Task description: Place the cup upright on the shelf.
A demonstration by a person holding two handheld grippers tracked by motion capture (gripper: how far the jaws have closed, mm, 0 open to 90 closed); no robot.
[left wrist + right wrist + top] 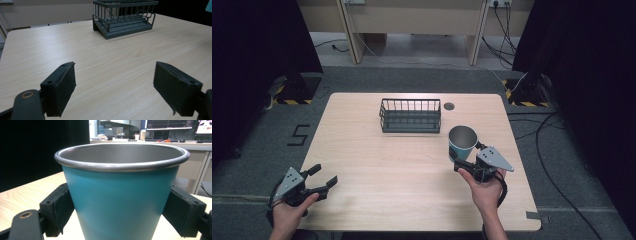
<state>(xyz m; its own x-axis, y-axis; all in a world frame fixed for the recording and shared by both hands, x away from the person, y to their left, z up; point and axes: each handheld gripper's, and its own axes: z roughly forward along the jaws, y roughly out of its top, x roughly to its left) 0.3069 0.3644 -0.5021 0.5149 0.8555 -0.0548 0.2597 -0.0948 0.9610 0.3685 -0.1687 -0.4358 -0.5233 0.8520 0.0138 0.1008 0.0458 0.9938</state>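
A teal metal cup [462,142] with a bare steel rim and inside stands upright at the right of the wooden table [387,170]. My right gripper [467,156] is shut on the cup [120,195]; in the right gripper view both black pads [58,207] press against its lower sides. Whether the cup rests on the table or hangs just above it, I cannot tell. My left gripper [323,175] is open at the table's near left corner, with nothing but bare wood between its jaws in the left gripper view [115,87].
A dark wire basket [410,115] stands empty at the back middle of the table, also ahead in the left gripper view [123,17]. A round cable hole [449,106] lies right of it. Cables trail over the floor at the right.
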